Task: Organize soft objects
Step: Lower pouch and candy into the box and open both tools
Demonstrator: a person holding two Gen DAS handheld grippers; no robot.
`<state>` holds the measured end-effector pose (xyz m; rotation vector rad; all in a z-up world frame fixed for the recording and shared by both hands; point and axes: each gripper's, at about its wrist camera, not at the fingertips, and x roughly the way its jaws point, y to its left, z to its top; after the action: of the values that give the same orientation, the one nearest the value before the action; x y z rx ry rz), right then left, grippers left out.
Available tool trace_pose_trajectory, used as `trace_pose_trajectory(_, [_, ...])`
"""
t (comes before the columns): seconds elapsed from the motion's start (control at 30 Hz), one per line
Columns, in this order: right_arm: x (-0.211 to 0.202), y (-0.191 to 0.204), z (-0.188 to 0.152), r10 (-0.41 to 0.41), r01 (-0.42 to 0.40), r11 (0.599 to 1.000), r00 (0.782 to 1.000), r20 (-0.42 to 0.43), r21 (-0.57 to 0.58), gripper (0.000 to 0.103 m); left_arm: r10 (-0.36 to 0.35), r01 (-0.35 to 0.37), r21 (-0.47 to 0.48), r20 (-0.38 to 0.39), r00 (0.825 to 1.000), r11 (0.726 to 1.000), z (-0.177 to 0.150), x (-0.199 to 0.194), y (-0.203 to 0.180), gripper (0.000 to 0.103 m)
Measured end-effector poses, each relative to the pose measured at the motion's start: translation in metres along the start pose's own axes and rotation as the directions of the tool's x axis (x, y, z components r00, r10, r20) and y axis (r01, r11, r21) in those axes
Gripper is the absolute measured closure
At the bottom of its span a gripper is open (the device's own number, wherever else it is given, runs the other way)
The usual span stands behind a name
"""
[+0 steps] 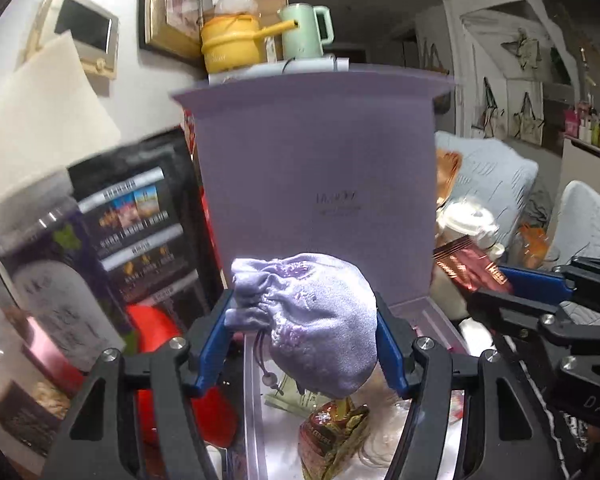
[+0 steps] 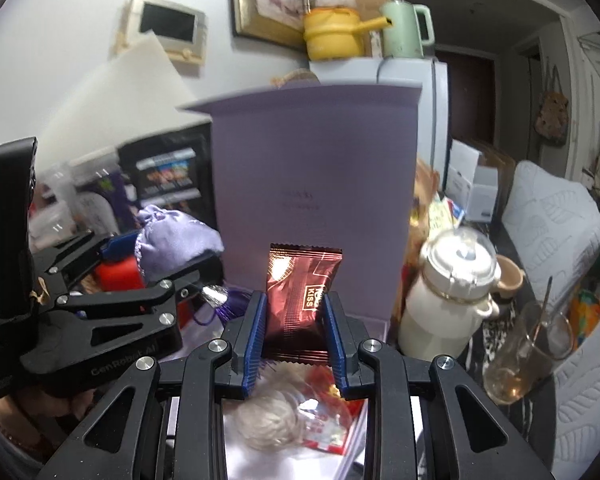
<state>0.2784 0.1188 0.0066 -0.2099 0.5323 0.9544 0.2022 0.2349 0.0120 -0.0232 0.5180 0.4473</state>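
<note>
The lilac drawstring pouch (image 1: pixel 312 320) hangs clamped between the blue pads of the left gripper (image 1: pixel 306 334), its gathered neck turned to the left pad and its rounded belly sagging below the fingertips, so its long axis runs roughly across the jaws and slightly downward. Everything here is best placed against the purple box (image 1: pixel 428 312), whose lid (image 1: pixel 316 152) stands upright behind: the pouch is held in front of that lid and above the box's open tray, with a gold-wrapped sweet (image 1: pixel 332 432) and a pale fluffy item lying in the tray underneath. The red foil packet (image 2: pixel 302 300) is pinched upright in the right gripper (image 2: pixel 296 322), its long axis pointing up along the fingers, also in front of the lid and over the tray, to the right of the pouch. Both pairs of fingers are clenched on their loads, neither released. My judgement is that the coming move is a lowering into the tray; the two grippers seem about equally near to the box, the pouch toward its left side and the packet nearer its middle. To the right of the box stands a white lidded jug (image 2: pixel 452 292), close enough to mind when the right hand descends.
</note>
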Motion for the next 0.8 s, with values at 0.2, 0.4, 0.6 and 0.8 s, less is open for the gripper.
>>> trace_pose_trajectory(0.2, [0.024, -0.009, -0.011, 0.01, -0.009, 1.0, 0.998, -0.069, 0.017, 0.074, 0.0, -0.001, -0.016, -0.062, 0.998, 1.0, -0.011, 0.024, 0.001, 0.04])
trace_pose_trajectory(0.4, [0.046, -0.012, -0.022, 0.003, -0.001, 1.0, 0.991, -0.135, 0.017, 0.074, -0.006, 0.005, -0.01, -0.12, 0.993, 1.0, -0.02, 0.04, -0.002, 0.04])
trace_pose_trajectory(0.6, [0.064, -0.015, -0.031, -0.004, 0.009, 1.0, 0.982, -0.187, 0.022, 0.074, -0.05, 0.044, -0.032, -0.213, 0.976, 0.998, -0.032, 0.061, -0.003, 0.04])
trace_pose_trajectory(0.8, [0.079, -0.011, -0.04, -0.015, 0.017, 1.0, 0.972, -0.234, 0.007, 0.074, -0.04, 0.038, -0.015, -0.27, 0.962, 0.999, -0.04, 0.076, -0.008, 0.04])
